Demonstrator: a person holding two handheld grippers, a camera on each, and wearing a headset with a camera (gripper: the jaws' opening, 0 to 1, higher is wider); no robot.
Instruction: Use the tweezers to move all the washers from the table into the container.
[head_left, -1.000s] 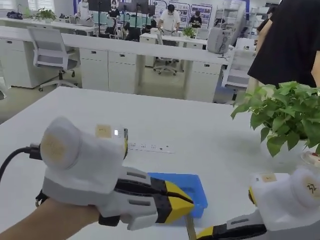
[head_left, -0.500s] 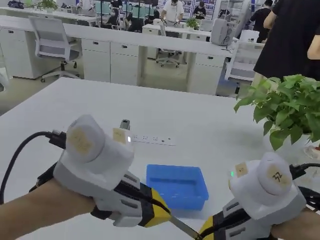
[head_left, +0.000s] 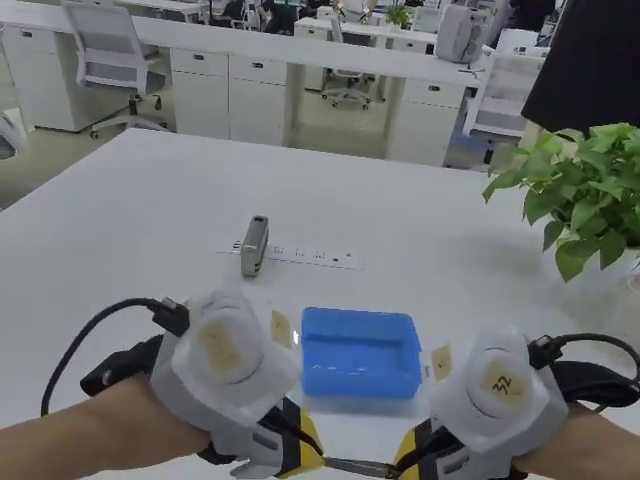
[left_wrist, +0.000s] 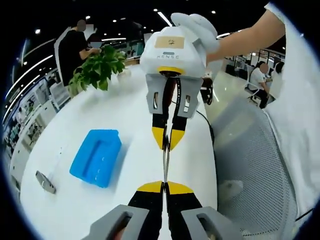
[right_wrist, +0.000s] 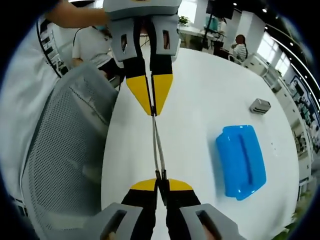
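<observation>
a: left gripper (head_left: 298, 462)?
b: fingers (left_wrist: 150, 187) pinched shut on one end of the tweezers (head_left: 355, 466), likely steadying them for a handover.
a: and further right?
b: right gripper (head_left: 408, 464), fingers closed on the other end. the blue container (head_left: 358, 316) sits on the surface (head_left: 150, 220) just beyond, within easy reach.

I'm at a white table (head_left: 130, 220) in an open office. Beyond it are white cabinet desks (head_left: 230, 95), a grey office chair (head_left: 105, 55) and beige floor (head_left: 335, 125). Potted plant (head_left: 585, 190) on my right. Ceiling spotlights (left_wrist: 162, 17) lit. Grey mesh chair (right_wrist: 65, 150) beside me.
</observation>
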